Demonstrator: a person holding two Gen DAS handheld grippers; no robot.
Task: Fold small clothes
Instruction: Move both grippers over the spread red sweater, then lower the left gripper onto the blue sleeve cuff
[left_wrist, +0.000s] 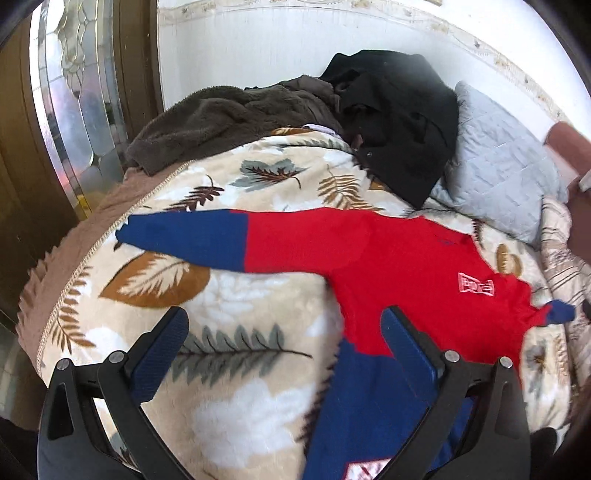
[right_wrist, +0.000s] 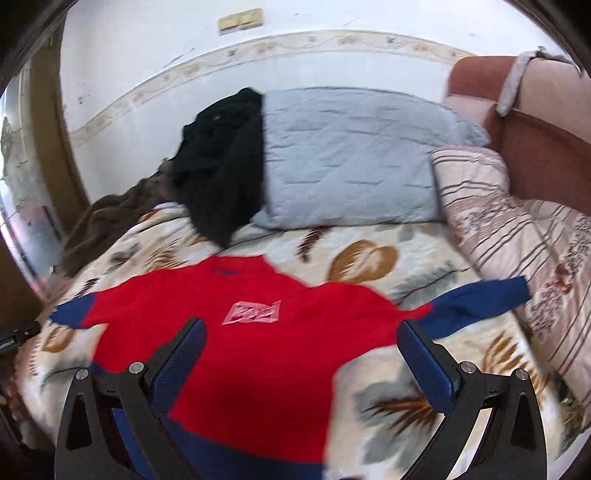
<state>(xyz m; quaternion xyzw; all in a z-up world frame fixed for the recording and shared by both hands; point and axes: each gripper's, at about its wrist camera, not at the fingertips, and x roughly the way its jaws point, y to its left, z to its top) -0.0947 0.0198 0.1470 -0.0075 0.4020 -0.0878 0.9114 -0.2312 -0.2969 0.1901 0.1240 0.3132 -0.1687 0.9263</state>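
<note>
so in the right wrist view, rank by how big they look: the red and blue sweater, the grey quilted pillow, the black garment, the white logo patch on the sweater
1. Red and blue sweater, though it lies nearest the camera.
2. Grey quilted pillow.
3. Black garment.
4. White logo patch.

Leaf-print blanket (left_wrist: 229, 373); black garment (left_wrist: 399, 122); grey pillow (right_wrist: 351, 155).

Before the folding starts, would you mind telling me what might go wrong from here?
The leaf-print blanket under the red and blue sweater is plush, so the open left tongs or right tongs may pinch it too. The black garment lies near the collar and could snag.
</note>
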